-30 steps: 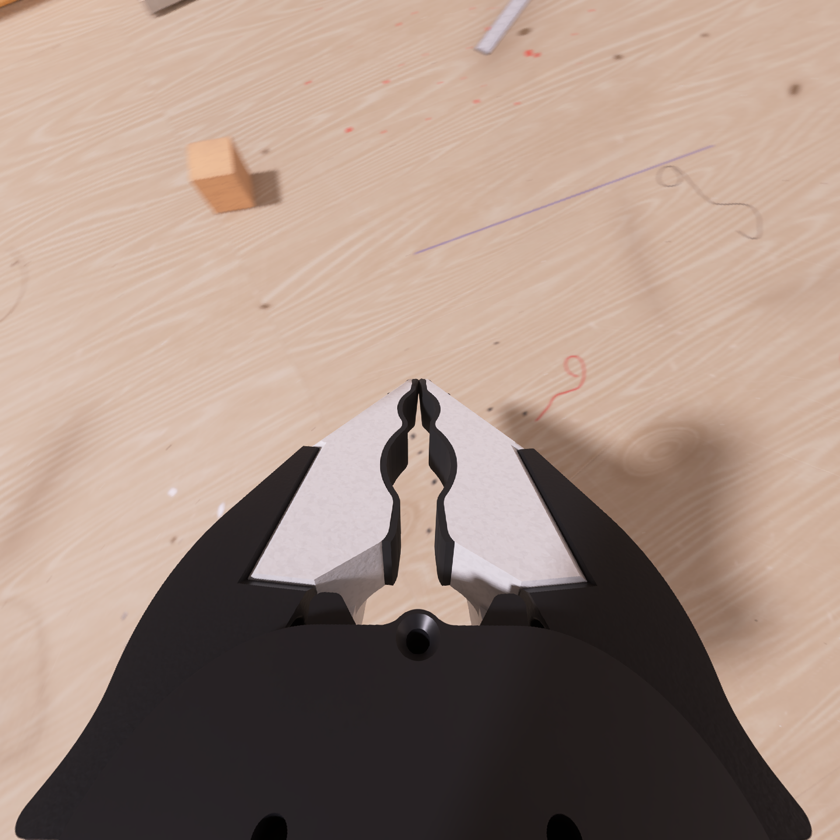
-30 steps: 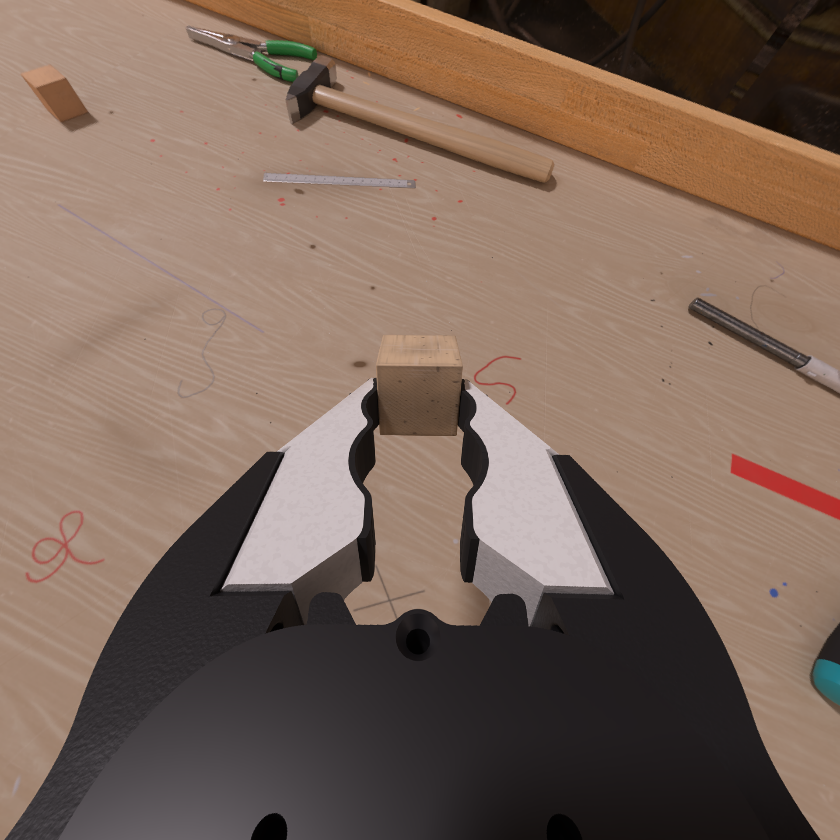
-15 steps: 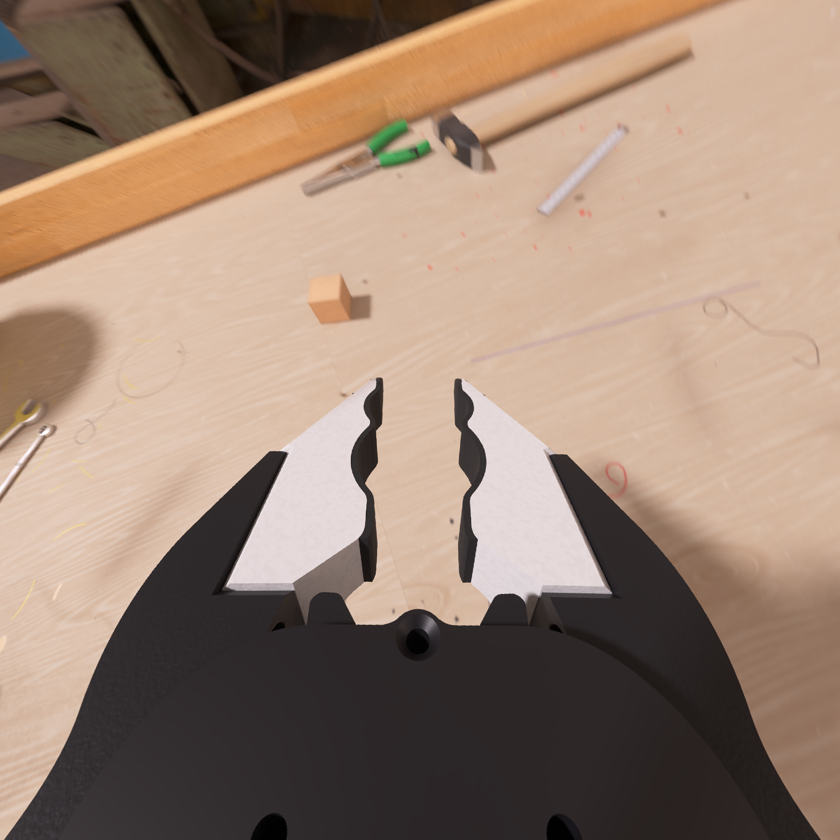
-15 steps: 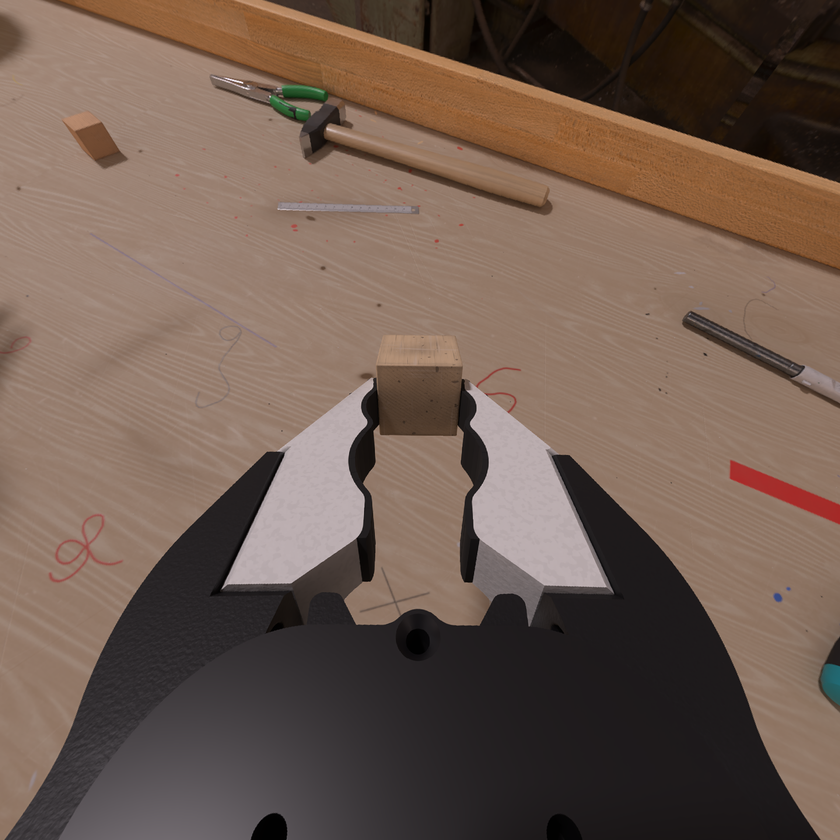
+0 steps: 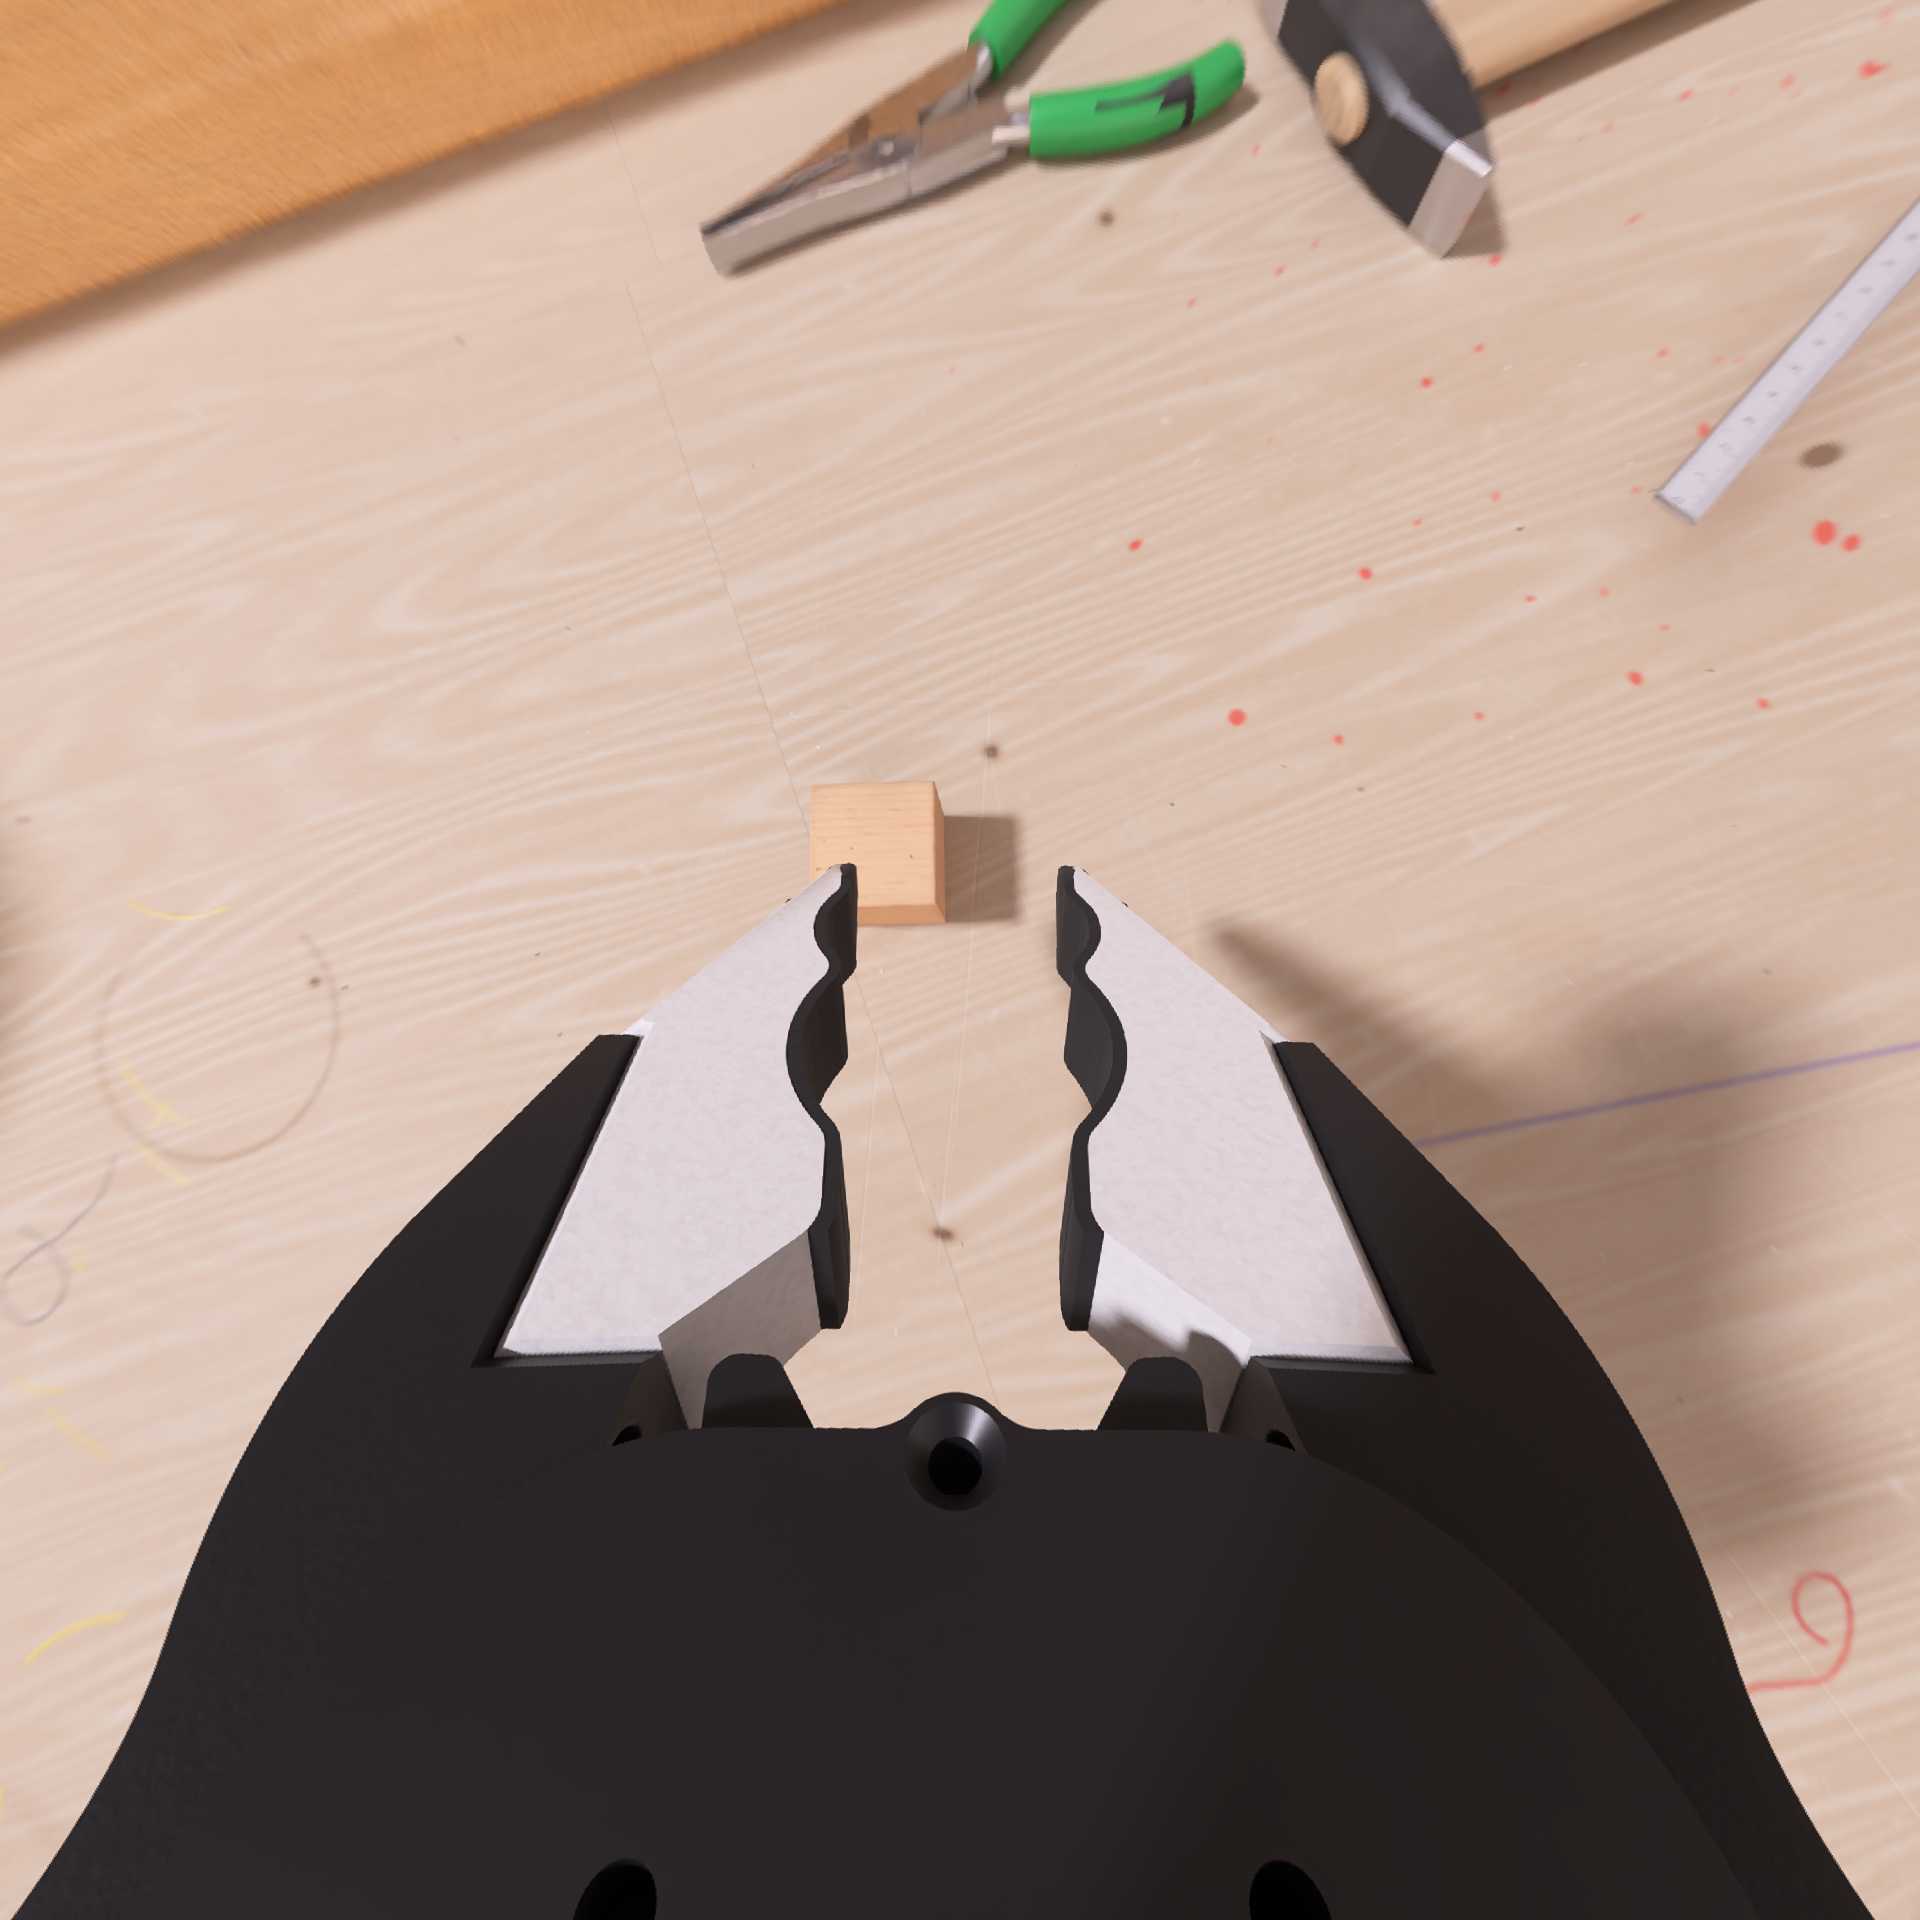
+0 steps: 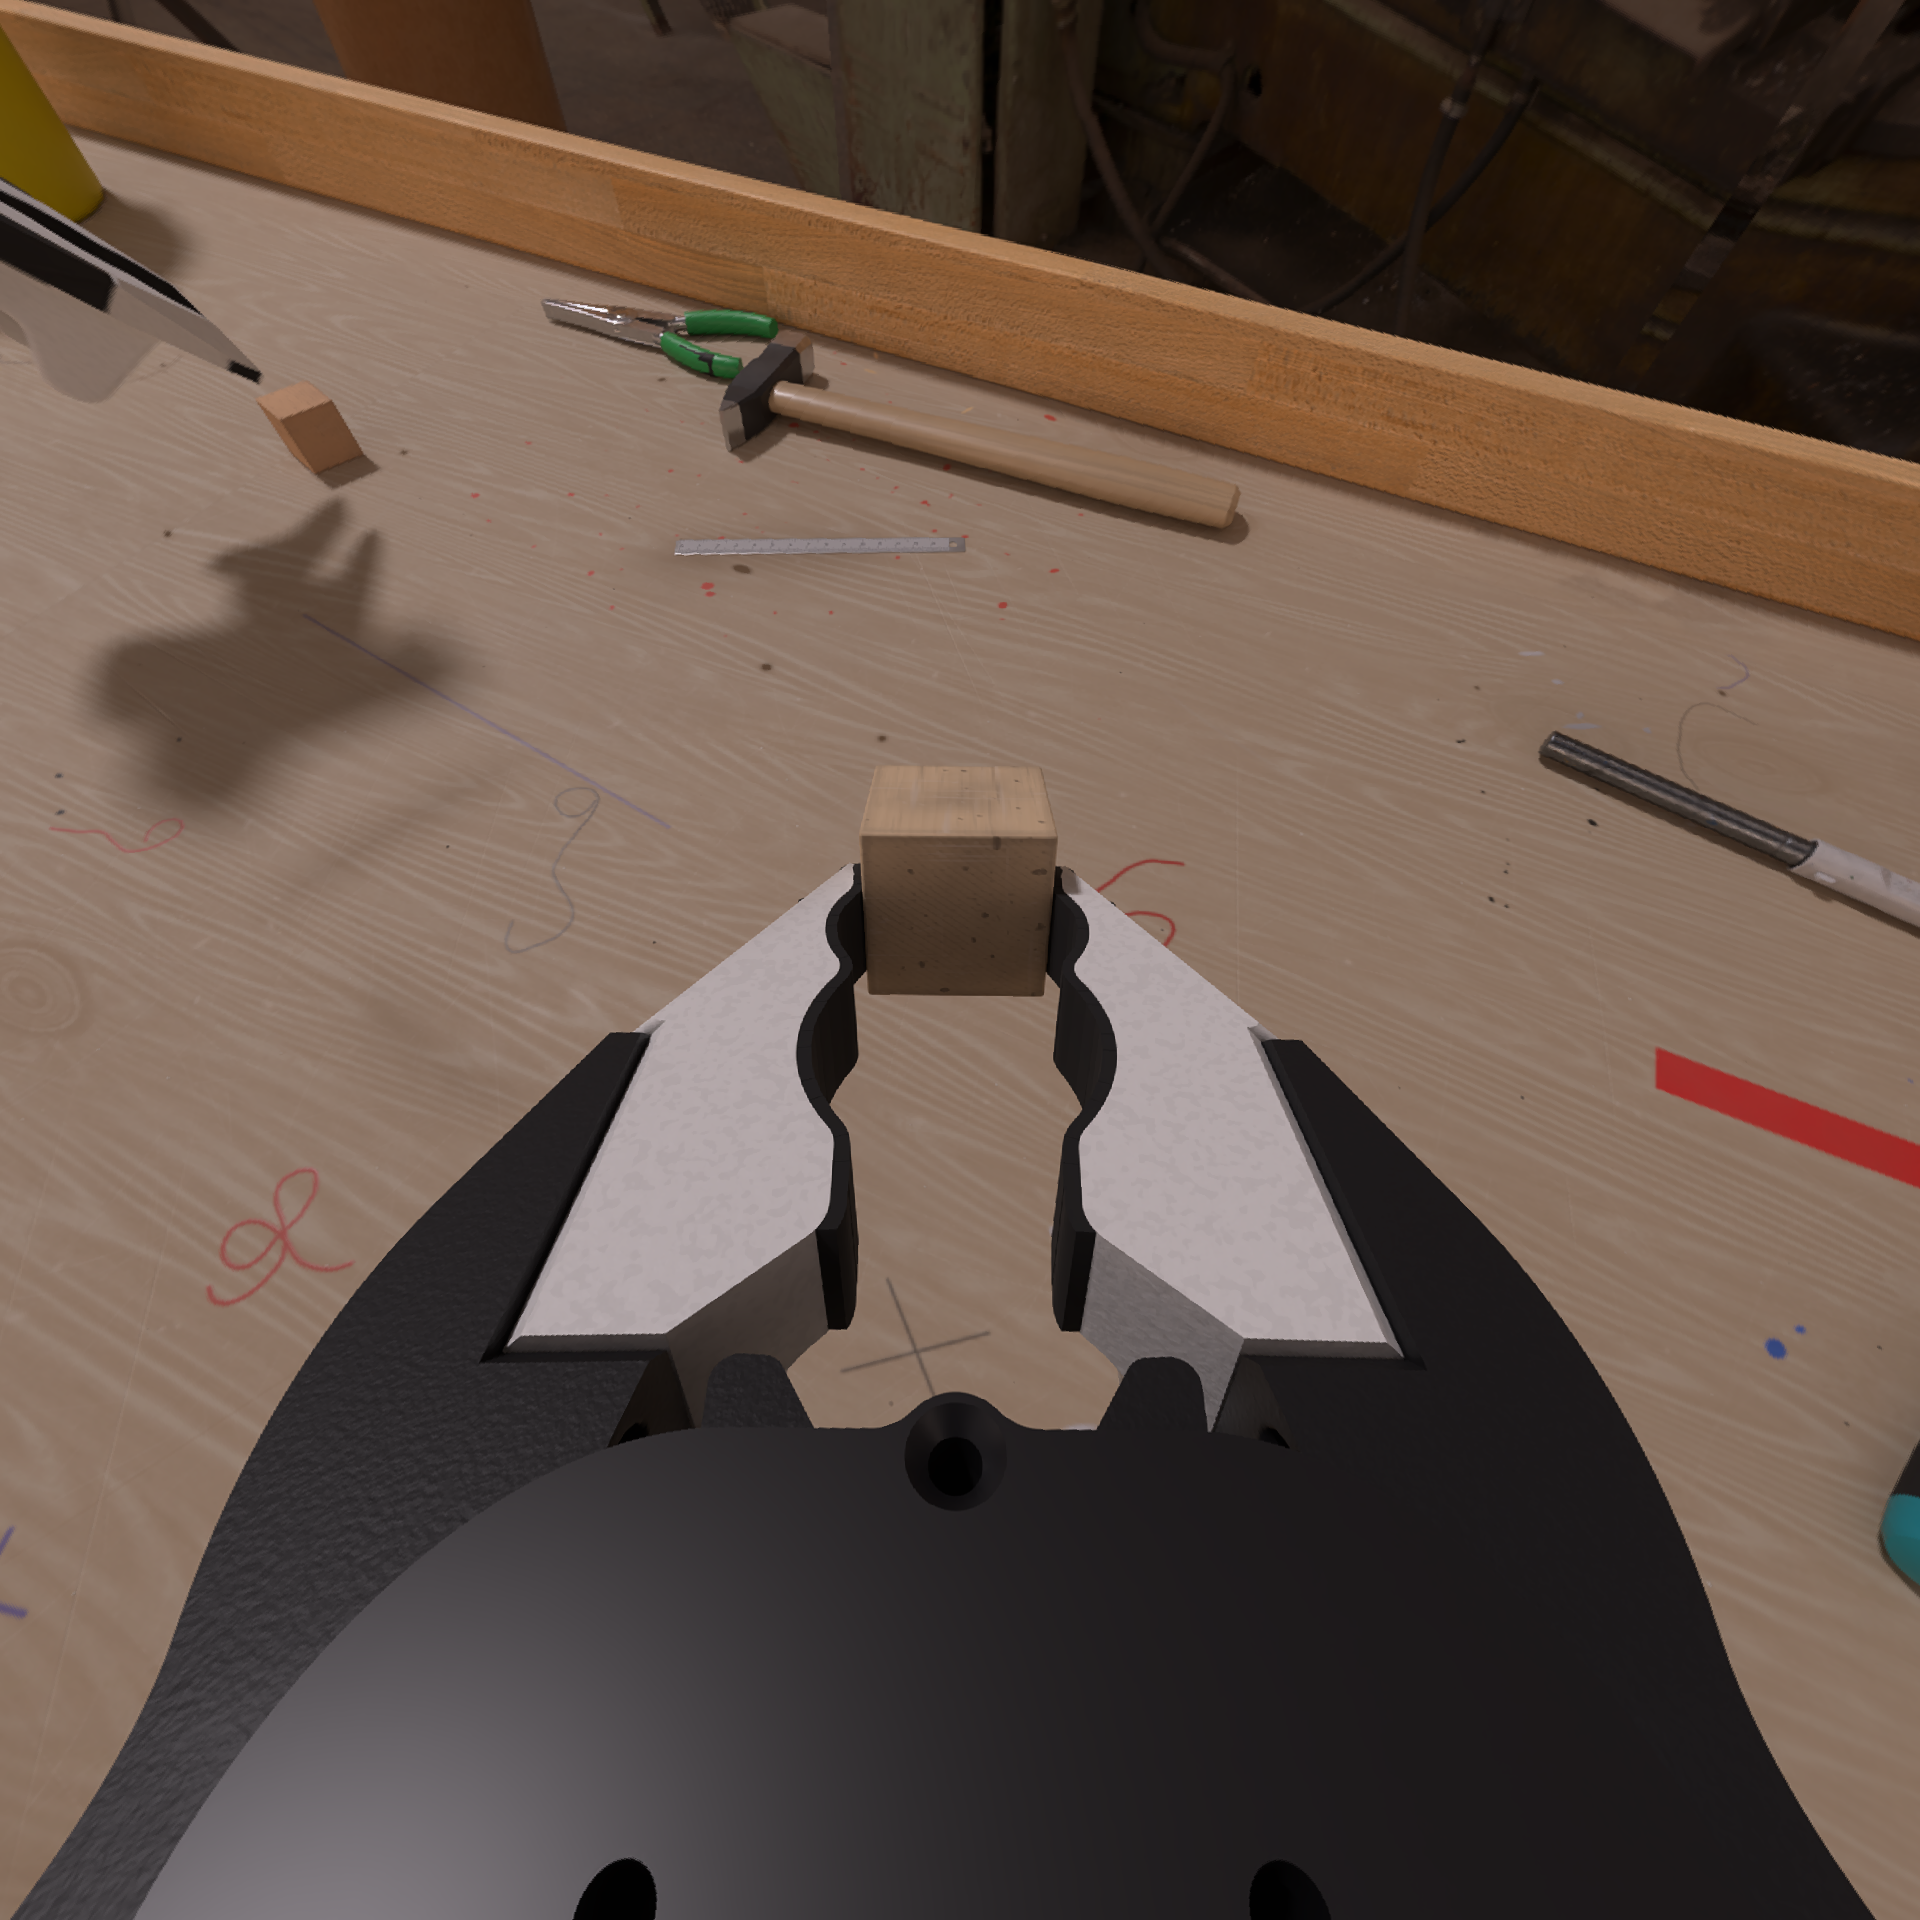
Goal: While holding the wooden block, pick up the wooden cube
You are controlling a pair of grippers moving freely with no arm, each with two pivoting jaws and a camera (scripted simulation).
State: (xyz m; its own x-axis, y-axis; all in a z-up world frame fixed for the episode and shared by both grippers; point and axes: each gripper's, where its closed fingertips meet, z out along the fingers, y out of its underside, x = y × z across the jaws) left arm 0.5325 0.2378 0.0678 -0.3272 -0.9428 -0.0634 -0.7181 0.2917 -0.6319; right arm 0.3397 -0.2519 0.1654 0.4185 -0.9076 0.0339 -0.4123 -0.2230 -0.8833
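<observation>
My right gripper (image 6: 956, 883) is shut on a pale wooden block (image 6: 954, 883) and holds it above the workbench. A small orange-tan wooden cube (image 5: 878, 850) rests on the bench just beyond my left gripper (image 5: 956, 883), in line with its left fingertip (image 5: 836, 894), which covers the cube's lower left corner. The left gripper is open and empty. In the right wrist view the cube (image 6: 310, 426) lies at the far left, with the left gripper's fingers (image 6: 197, 338) just above and to its left.
Green-handled pliers (image 5: 966, 145), a hammer (image 5: 1382, 125) and a steel ruler (image 5: 1797, 364) lie beyond the cube near the raised wooden edge rail (image 6: 1143, 343). A metal rod (image 6: 1704, 821), a yellow object (image 6: 36, 145) and a teal-handled tool (image 6: 1901, 1538) show in the right wrist view.
My left gripper opened from shut and moved toward the cube, which now sits just past its fingertips. My right gripper rose a little, still holding the block.
</observation>
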